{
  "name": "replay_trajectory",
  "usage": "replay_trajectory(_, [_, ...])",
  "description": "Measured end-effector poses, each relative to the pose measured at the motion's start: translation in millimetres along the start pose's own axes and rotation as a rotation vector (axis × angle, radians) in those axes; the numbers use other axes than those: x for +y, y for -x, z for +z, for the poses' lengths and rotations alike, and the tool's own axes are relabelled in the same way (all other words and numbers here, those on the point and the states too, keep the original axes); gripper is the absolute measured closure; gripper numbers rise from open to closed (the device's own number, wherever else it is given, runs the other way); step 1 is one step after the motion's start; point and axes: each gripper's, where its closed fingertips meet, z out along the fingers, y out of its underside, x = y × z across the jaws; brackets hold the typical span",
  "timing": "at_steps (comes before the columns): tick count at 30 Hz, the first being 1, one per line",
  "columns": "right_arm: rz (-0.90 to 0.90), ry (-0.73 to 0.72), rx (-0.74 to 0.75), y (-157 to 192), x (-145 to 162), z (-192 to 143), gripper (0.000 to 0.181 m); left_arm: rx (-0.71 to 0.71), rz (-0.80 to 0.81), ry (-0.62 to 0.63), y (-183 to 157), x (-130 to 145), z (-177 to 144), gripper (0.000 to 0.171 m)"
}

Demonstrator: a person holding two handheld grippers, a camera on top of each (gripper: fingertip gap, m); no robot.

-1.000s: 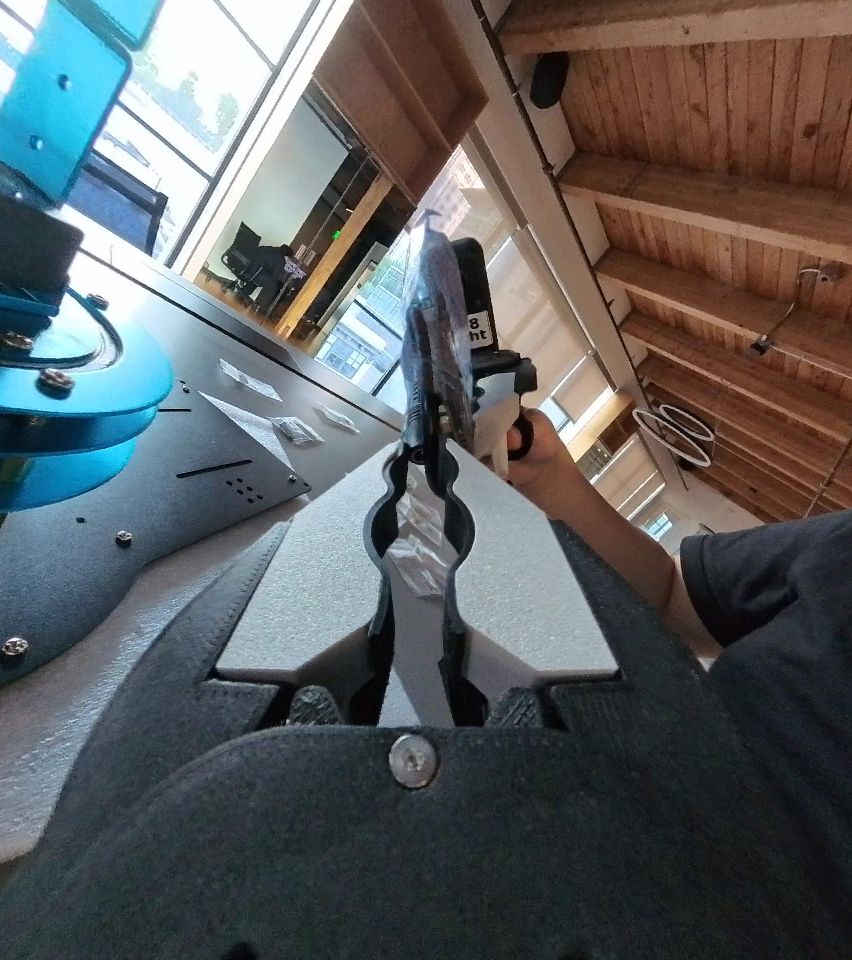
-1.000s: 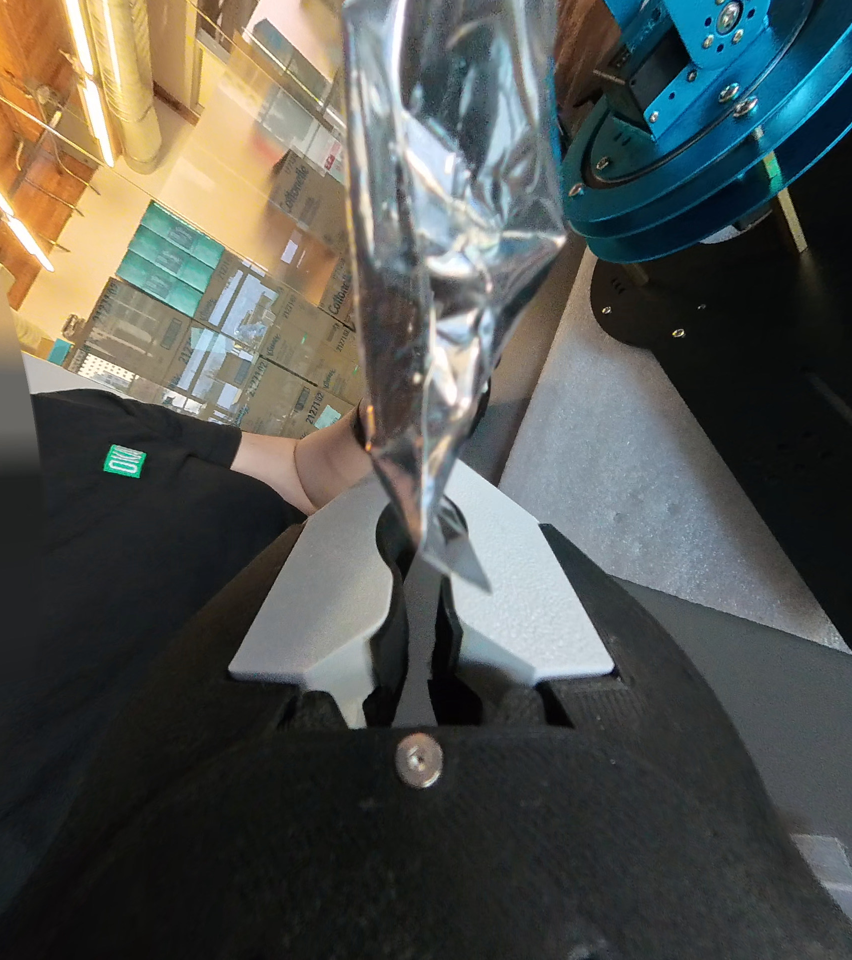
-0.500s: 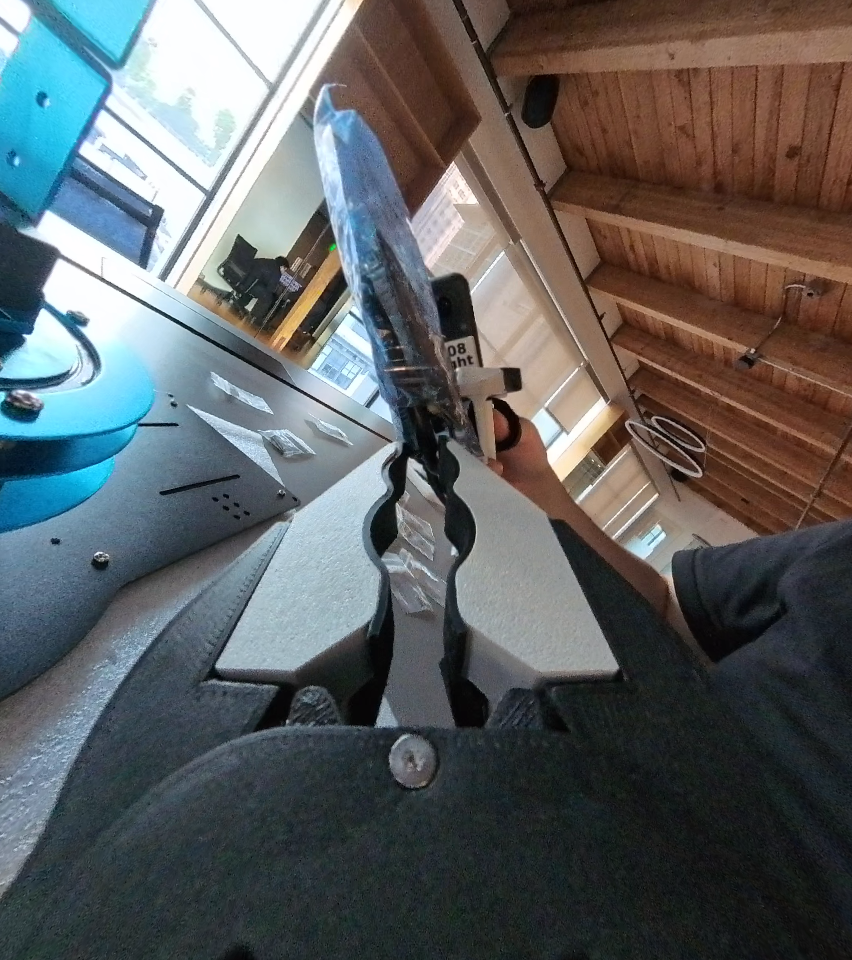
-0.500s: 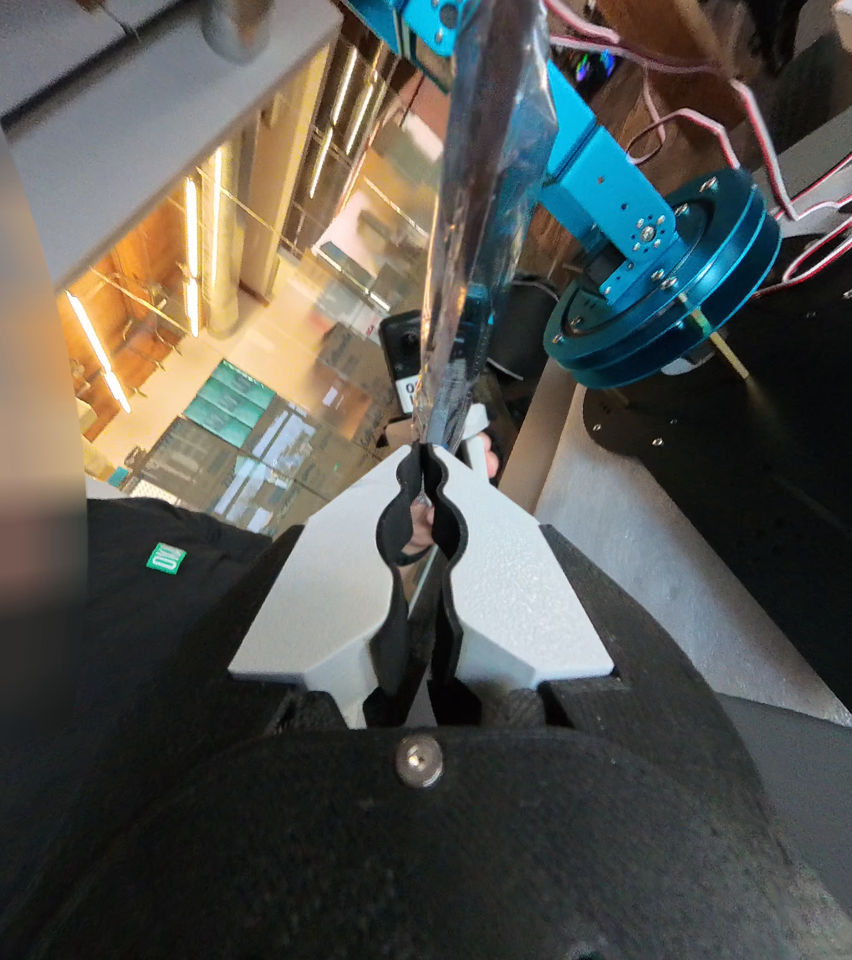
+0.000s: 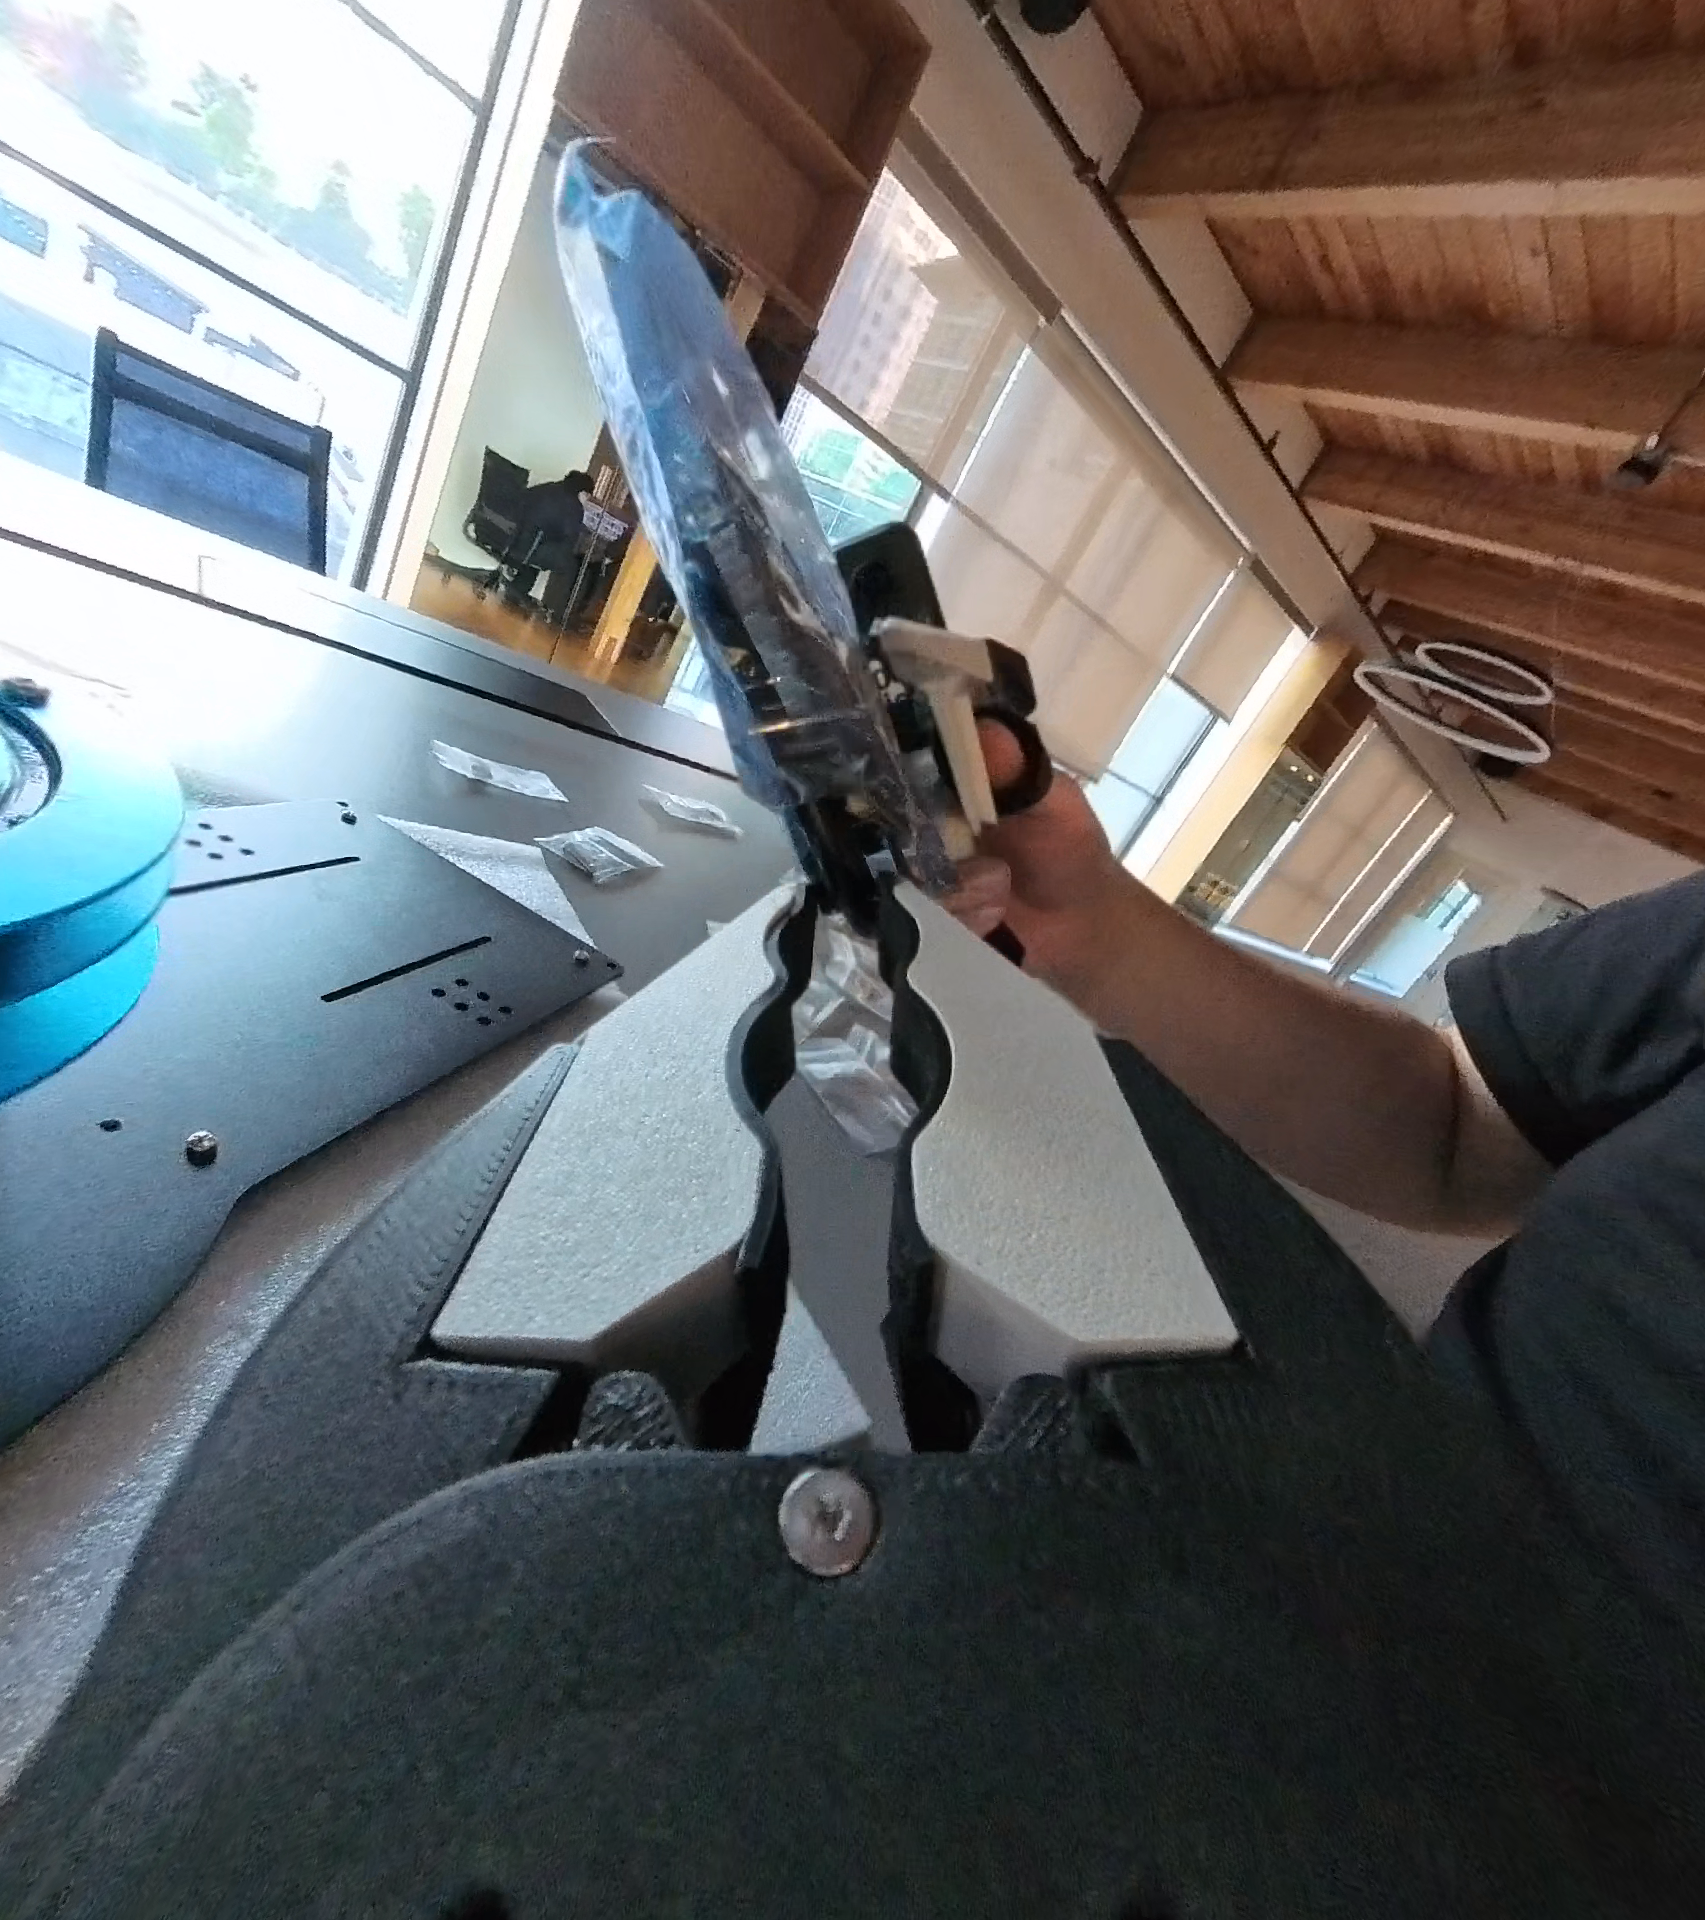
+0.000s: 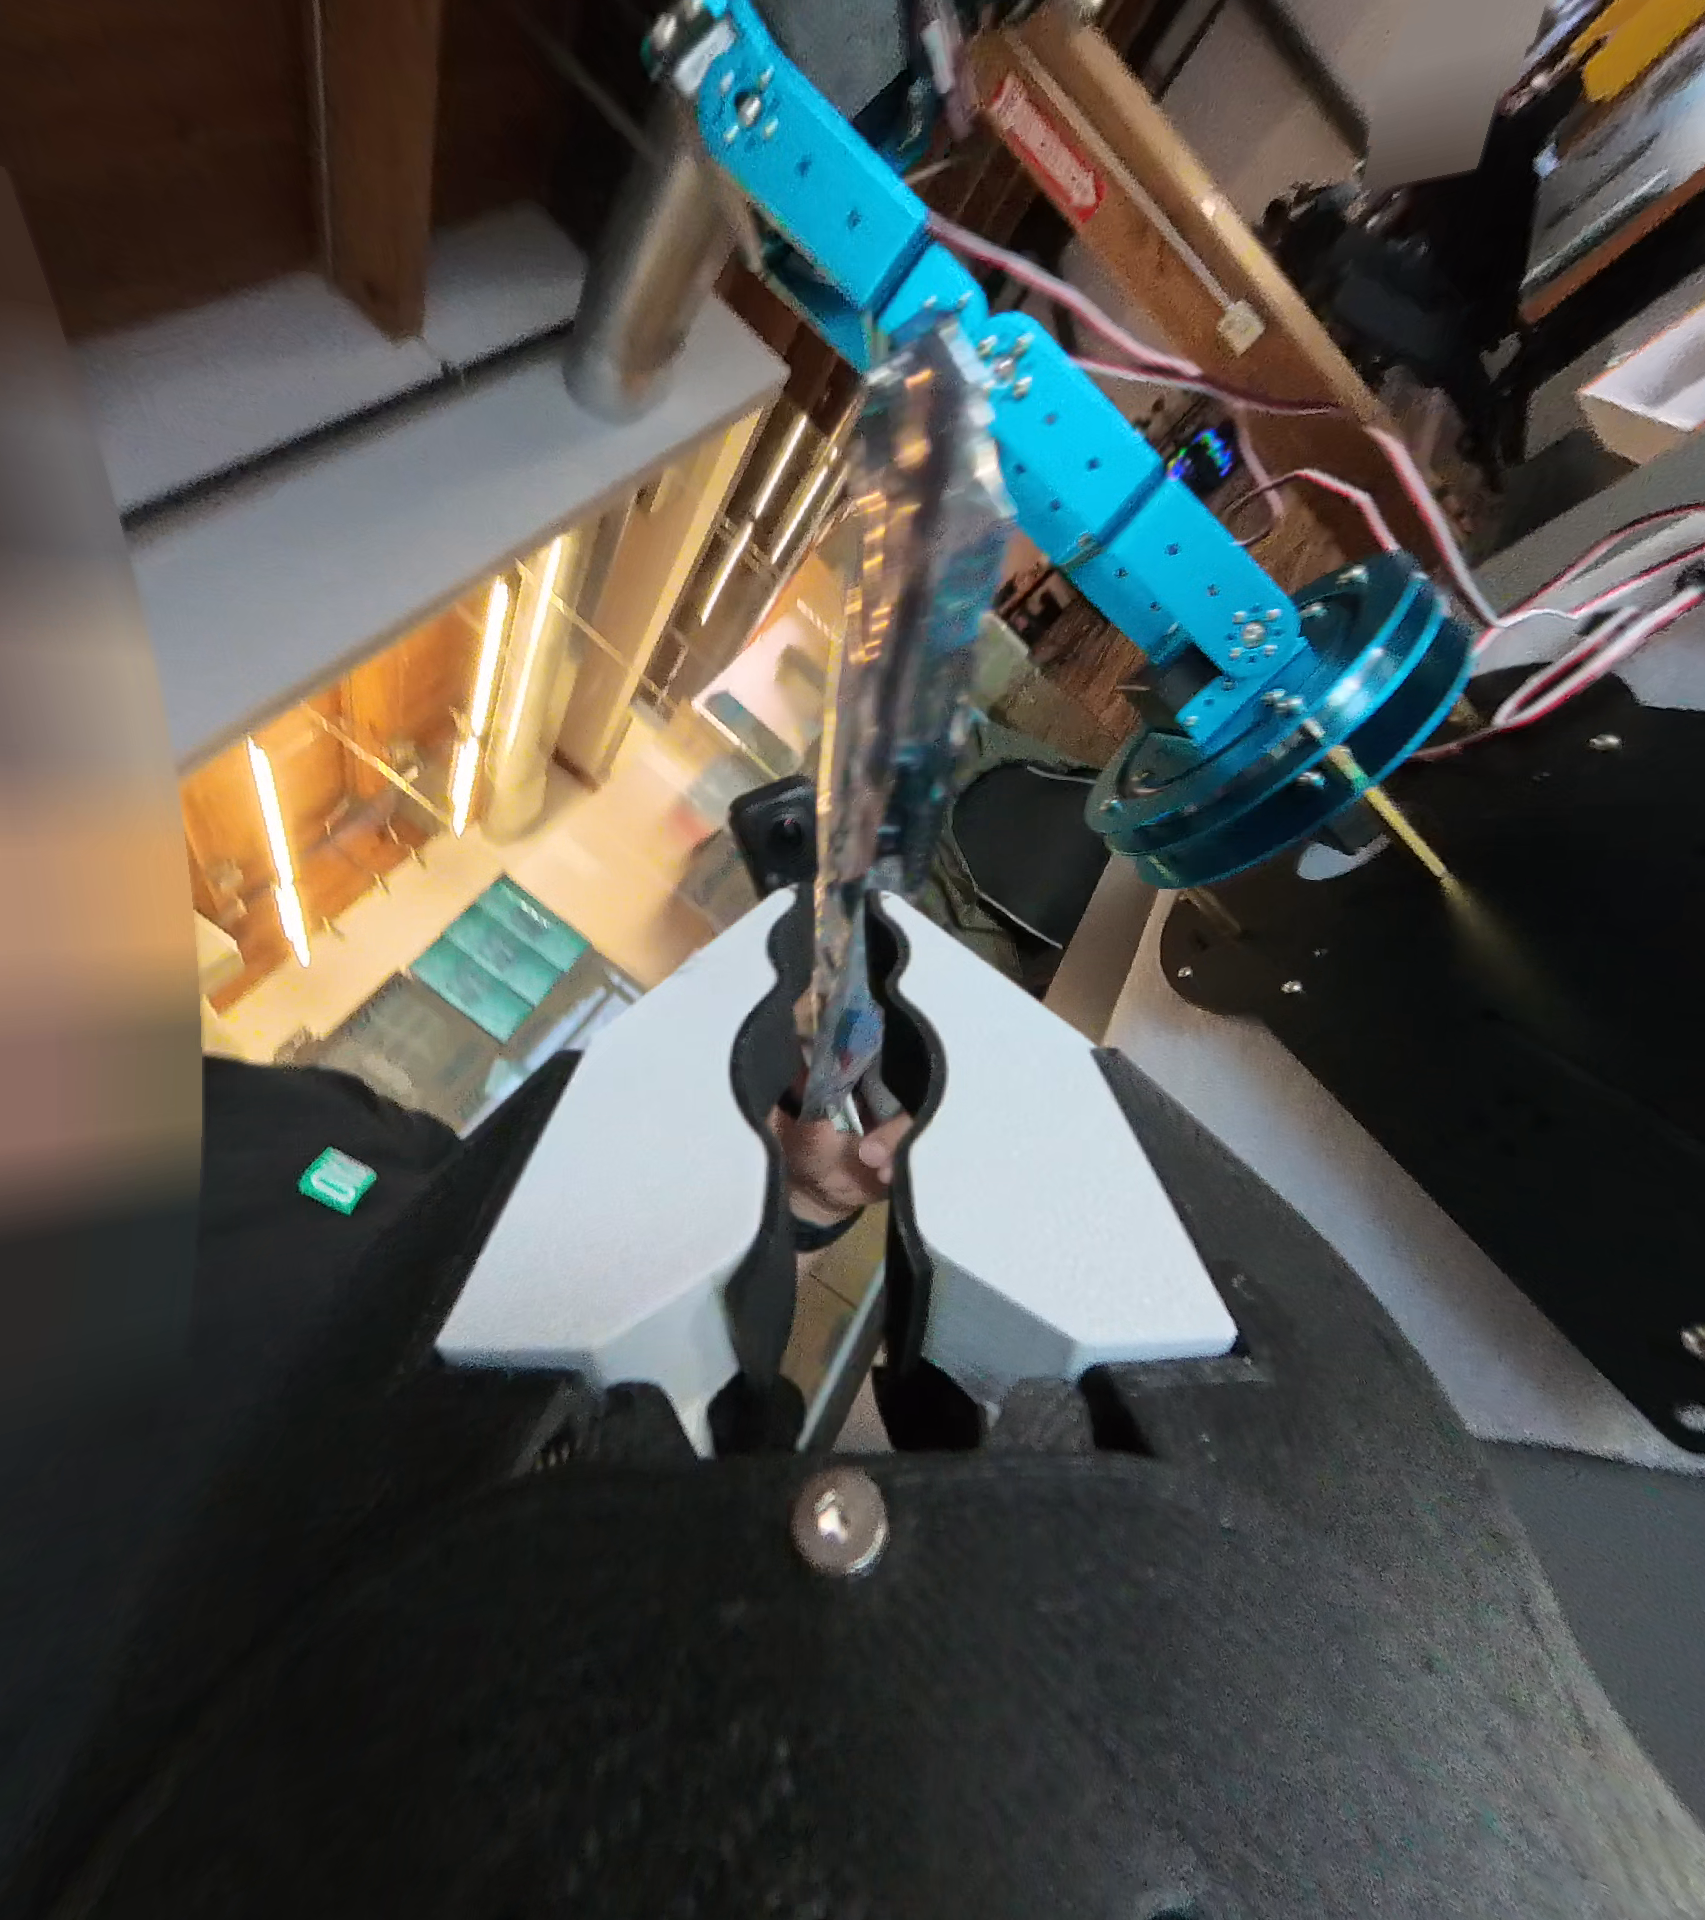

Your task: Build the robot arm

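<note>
Both grippers are pinching one clear plastic bag (image 5: 723, 582) of dark parts, held aloft. The left gripper (image 5: 843, 894) and the right gripper (image 6: 843, 904) are clamping opposite edges. Beyond the bag, the blue turntable (image 6: 1284, 748) is sitting on the black plate (image 5: 328, 997). Keeping tension even would prevent slipping.

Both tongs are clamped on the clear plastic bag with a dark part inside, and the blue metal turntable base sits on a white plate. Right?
Not quite. The blue metal turntable base sits on a black plate, as the right wrist view shows. Both tongs do clamp the clear plastic bag.
</note>
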Motion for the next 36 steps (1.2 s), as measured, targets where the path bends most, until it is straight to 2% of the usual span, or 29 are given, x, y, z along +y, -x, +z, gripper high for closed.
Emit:
replay_trajectory(5, [0.038, -0.039, 0.007, -11, 1, -5, 0.176, -0.023, 0.063, 0.061, 0, 9, 4, 0.162])
replay_trajectory(8, [0.061, -0.082, 0.012, -11, -7, -4, 0.157, -0.03, 0.068, 0.068, 1, 9, 2, 0.162])
replay_trajectory(10, [0.091, -0.12, -0.019, -8, -15, -7, 0.177, -0.033, 0.07, 0.081, 1, 10, 3, 0.162])
replay_trajectory(12, [0.114, -0.157, -0.033, -8, -18, -7, 0.181, -0.047, 0.059, 0.086, 3, 9, 5, 0.162])
replay_trajectory(19, [0.187, -0.366, -0.076, -6, -34, -11, 0.181, -0.033, -0.08, -0.002, 1, -4, 10, 0.162])
replay_trajectory(23, [0.247, -0.455, -0.107, -8, -39, -15, 0.181, -0.021, -0.118, -0.025, -3, -3, 14, 0.162])
replay_trajectory(28, [0.209, -0.488, -0.086, -8, -40, -18, 0.181, -0.014, -0.147, -0.035, -5, 0, 16, 0.162])
replay_trajectory(36, [0.134, -0.381, -0.064, -2, -36, -15, 0.181, 0.0, -0.19, -0.069, 1, -12, 4, 0.163])
